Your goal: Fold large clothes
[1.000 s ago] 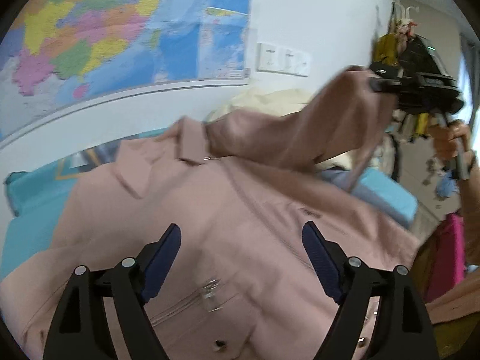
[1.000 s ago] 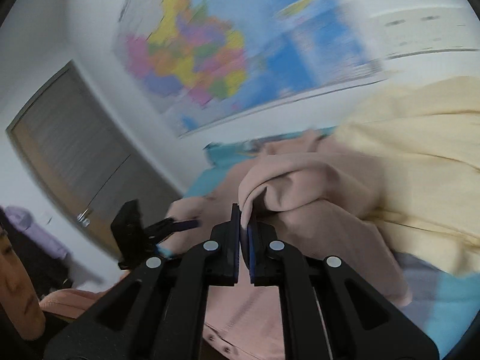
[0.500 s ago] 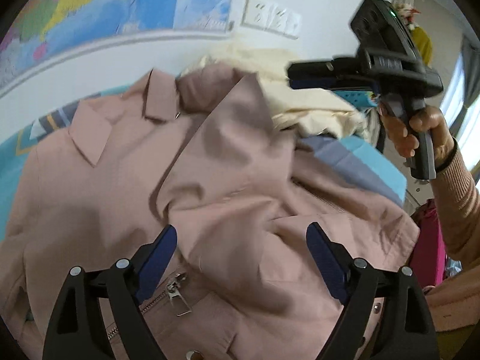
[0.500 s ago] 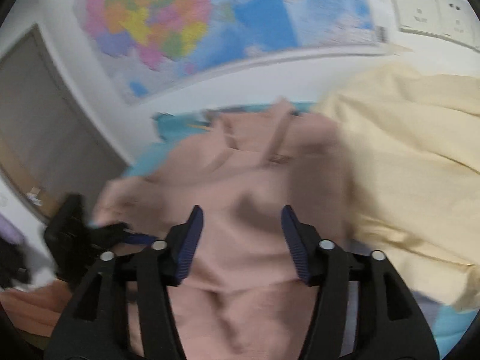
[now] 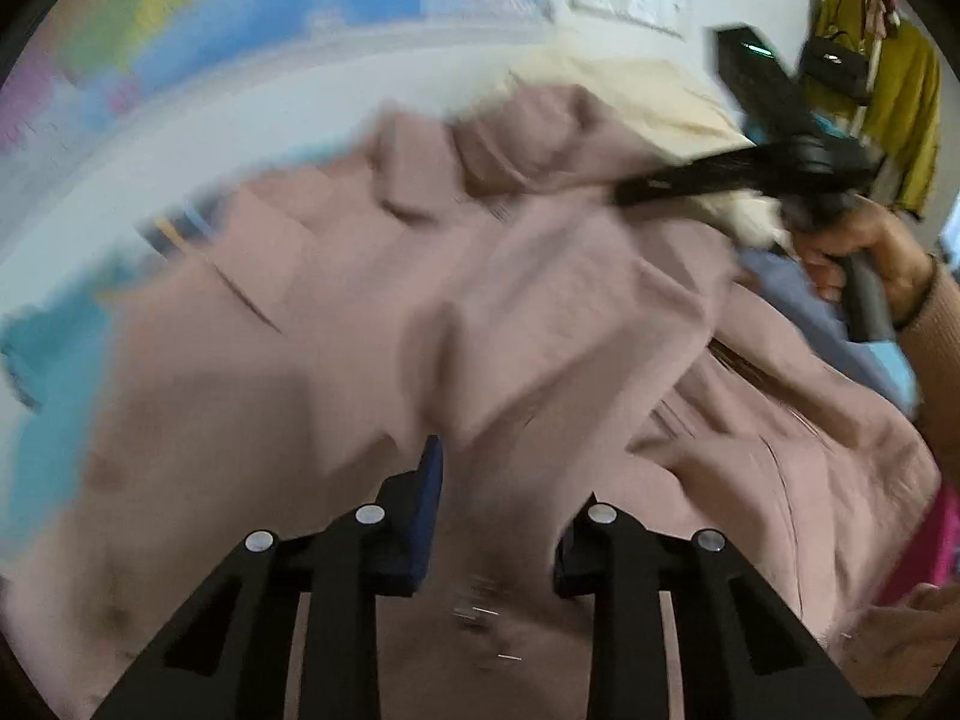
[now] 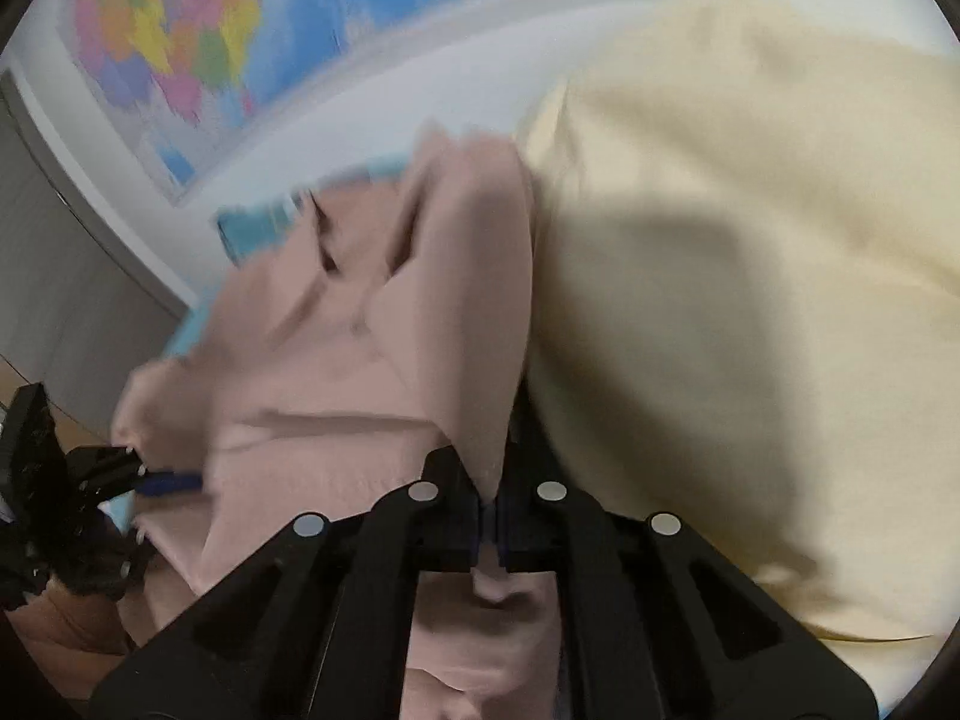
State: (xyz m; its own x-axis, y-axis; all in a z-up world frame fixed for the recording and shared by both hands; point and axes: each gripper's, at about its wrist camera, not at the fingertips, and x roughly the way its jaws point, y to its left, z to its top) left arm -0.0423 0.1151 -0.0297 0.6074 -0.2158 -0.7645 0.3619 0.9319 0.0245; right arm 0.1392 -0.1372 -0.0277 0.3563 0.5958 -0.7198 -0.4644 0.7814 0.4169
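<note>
The pink jacket [image 5: 336,348] is lying spread across the middle of my left wrist view, dusty rose, soft and creased, its collar pointing toward the upper middle of the frame and one sleeve folded over its front in a rumpled diagonal. It is resting on a teal sheet [image 5: 48,348] that is peeking out at the left edge. In my right wrist view the same jacket is filling the centre and lower left, a ridge of its cloth running down into my right gripper [image 6: 492,516], whose jaws are pressing together and pinching that fold. My left gripper [image 5: 498,516] is sitting at the bottom centre of its own frame, its jaws closing with a bunch of jacket cloth between them; the blur is hiding whether the pads are biting yet. A cream garment [image 6: 750,252] is lying just beside the jacket, filling the right half of the right view. A coloured map [image 6: 180,48] is hanging on the wall at upper left.
</note>
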